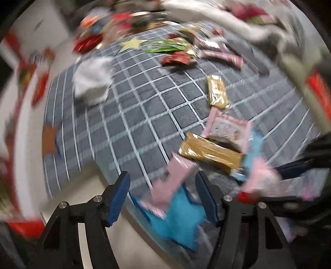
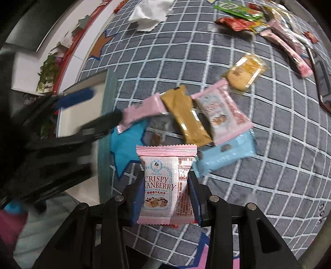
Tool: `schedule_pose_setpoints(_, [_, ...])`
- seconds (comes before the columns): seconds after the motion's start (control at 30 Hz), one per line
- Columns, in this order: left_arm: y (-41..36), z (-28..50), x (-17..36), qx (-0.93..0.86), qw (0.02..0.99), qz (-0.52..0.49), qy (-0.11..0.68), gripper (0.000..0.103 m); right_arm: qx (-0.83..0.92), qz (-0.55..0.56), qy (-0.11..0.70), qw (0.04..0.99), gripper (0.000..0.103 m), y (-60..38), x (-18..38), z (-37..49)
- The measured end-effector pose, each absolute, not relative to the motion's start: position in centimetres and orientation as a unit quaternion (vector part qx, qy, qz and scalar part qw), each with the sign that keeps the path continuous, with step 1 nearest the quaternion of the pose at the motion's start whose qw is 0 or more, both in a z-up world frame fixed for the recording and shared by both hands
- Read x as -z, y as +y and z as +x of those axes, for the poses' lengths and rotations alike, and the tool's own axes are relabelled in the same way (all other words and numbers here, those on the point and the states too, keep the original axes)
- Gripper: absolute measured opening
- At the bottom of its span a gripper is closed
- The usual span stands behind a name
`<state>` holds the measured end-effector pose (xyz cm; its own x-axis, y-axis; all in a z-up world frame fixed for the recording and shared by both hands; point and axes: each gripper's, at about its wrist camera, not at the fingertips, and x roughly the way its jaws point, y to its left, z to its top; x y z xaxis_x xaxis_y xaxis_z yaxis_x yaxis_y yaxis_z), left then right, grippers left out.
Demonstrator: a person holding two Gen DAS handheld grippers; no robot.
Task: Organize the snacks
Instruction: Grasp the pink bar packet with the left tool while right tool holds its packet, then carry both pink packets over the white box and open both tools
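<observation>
Presently, stock as seen:
Surface: grey cloth (image 2: pixel 269 144), soft weave, pale-blue grid lines; star patches in blue (image 2: pixel 126 149), orange (image 2: pixel 101 45) and yellow (image 1: pixel 132 43).
Right gripper (image 2: pixel 164 192): black frame, blue ribbed pads; clamped on a pink packet (image 2: pixel 165 186), held upright above the cloth's near edge.
Pink packet: glossy film pillow pack, crimped zigzag ends; front reads "CRISPY ...ANBERRY", smaller "CLASSIC FLAVOURS", Chinese characters, a picture of nougat squares; red small print on the back seam, not readable.
Left gripper (image 1: pixel 163 198): same build; jaws stand apart with a blurred second pink pack (image 1: pixel 175 175) between them; contact cannot be told. The right view shows this pack (image 2: pixel 142 109) at a black fingertip, over the blue star patch near the cloth's left edge.
Mid-cloth cluster: gold wrapper (image 2: pixel 186 115), oblong and shiny; third pink pack (image 2: pixel 221 111) overlapping it; light-blue pack (image 2: pixel 227 157) under that one.
Beyond cluster: clear-film biscuit pack (image 2: pixel 245 70), orange-yellow.
Far edge: green pouch (image 2: pixel 235 8), red wrapper (image 2: pixel 233 22), long pink sticks (image 2: pixel 289 45); print unreadable.
Far left edge: white crumpled tissue (image 2: pixel 148 12).
</observation>
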<state>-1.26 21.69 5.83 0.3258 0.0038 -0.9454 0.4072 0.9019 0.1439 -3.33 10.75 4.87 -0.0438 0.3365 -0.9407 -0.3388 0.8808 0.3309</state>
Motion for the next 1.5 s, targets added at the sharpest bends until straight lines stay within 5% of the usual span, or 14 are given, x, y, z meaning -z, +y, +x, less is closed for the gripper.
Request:
schedule_pose_setpoints(0.37, [23.0,2.4,0.0,0.151,0.737,0.146,0.642,0.07,-0.221,0.051,0.676,0.701,0.041,6.9,-5.8,-3.4])
schedule_pose_setpoints(0.47, [23.5,3.0,-0.4,0.146,0.746,0.11,0.641,0.043,-0.223,0.058,0.674,0.702,0.041,6.7,-6.0,-3.6])
schedule_pose_setpoints(0.5, [23.6,3.2,-0.5,0.146,0.746,0.1,0.642,0.026,-0.224,0.06,0.673,0.702,0.041,6.8,-5.9,-3.6])
schedule_pose_setpoints(1.07, [30.8,-6.1,-9.8,0.037,0.789,-0.078,0.608,0.025,-0.254,0.029,0.679,0.688,0.041,11.5,-7.0,-4.2])
schedule_pose_setpoints(1.5, [36.8,-15.9,-5.4,-0.1,0.716,-0.09,0.685,0.025,-0.353,-0.029,0.712,0.607,0.042,27.5,-3.9,-4.0])
